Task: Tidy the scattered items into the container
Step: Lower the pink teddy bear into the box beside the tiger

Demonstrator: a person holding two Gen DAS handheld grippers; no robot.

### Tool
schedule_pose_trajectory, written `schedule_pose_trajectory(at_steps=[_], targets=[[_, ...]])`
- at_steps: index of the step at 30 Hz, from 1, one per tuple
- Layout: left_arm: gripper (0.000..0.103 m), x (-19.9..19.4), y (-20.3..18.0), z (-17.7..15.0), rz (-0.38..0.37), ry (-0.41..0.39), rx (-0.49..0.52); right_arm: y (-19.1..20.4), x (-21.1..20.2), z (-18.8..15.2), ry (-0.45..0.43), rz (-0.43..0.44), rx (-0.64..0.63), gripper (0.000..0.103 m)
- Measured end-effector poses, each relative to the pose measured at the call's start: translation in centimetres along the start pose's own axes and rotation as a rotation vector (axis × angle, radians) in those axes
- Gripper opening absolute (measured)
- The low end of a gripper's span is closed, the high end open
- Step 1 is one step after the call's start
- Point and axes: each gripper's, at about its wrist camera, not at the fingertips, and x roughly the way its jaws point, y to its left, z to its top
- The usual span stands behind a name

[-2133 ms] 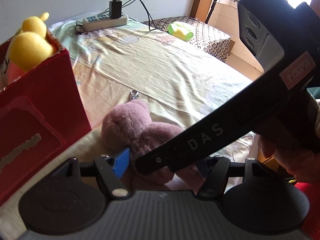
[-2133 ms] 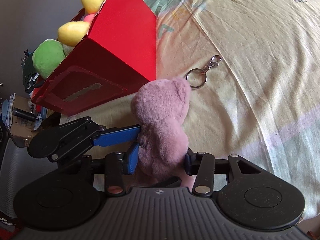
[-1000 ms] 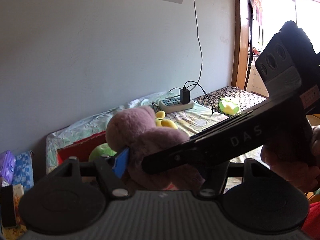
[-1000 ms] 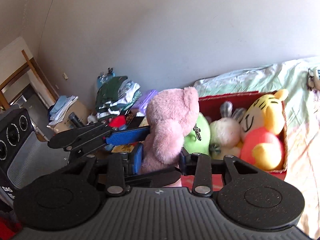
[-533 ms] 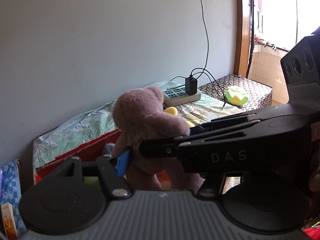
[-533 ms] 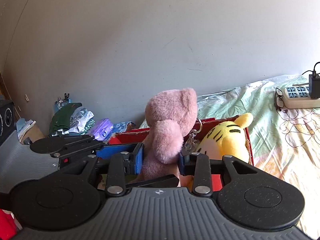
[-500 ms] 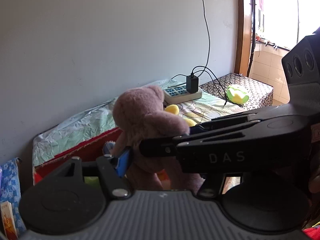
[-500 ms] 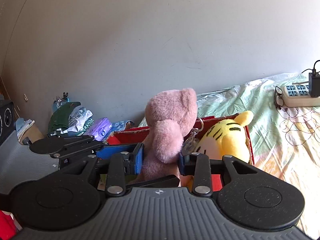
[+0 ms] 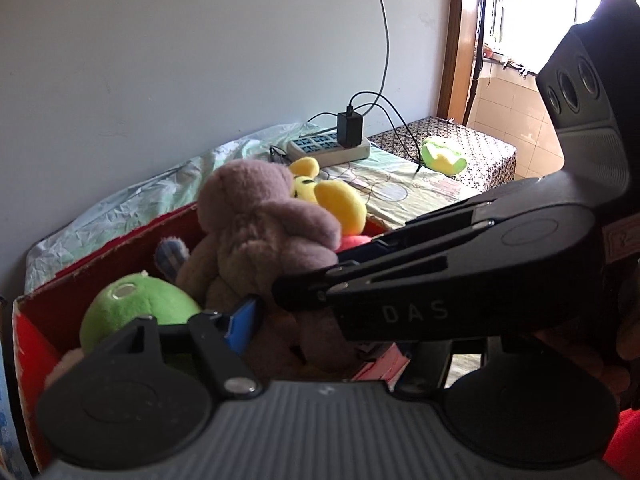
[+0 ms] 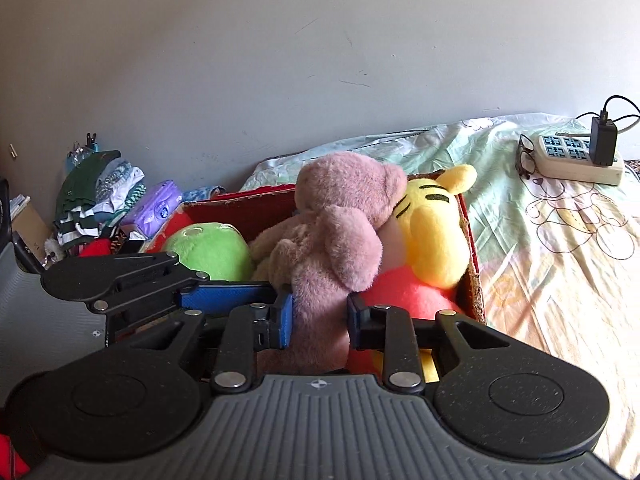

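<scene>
A pink teddy bear [image 10: 336, 240] sits upright in the red cardboard box [image 10: 240, 200], between a green plush [image 10: 208, 248] and a yellow tiger plush [image 10: 432, 220]. My right gripper [image 10: 320, 318] has its pads on both sides of the bear's lower body, and its jaws are closing on it. In the left wrist view the bear [image 9: 260, 232] stands over the box [image 9: 100, 258]. My left gripper [image 9: 312, 340] grips its lower body, its blue pad against the bear's leg. Its other finger is hidden behind the right gripper's black body [image 9: 460, 280].
A power strip [image 10: 576, 160] with a black charger and a pair of glasses [image 10: 526, 156] lie on the patterned sheet to the right. Folded clothes [image 10: 100, 188] are piled left of the box. A green-yellow toy [image 9: 444, 156] lies on a patterned stool by the door.
Both grippers have come down with the bear. It hung above the box before and now sits among the plush toys inside. The right jaws have narrowed on it.
</scene>
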Motion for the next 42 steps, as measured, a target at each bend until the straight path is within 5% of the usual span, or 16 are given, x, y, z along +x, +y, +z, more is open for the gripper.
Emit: schedule_pose_trajectory(at_steps=[25,34,42], targets=[[0.076,-3.0,0.5,0.5,0.048,-0.04,-0.105,-0.6,-3.1,1.0,0.013,0.022,0.128,0.028],[0.095,-6.4,1.3,1.8,0.3,-0.064,-0.257,-0.7,-4.4,2.5,0.058,-0.044,0.197,0.032],[0.097,-8.7,5.3,0.7,0.504,0.008,-0.504,-0.1,-5.1,2.7,0.042,-0.094,0.16,0.03]])
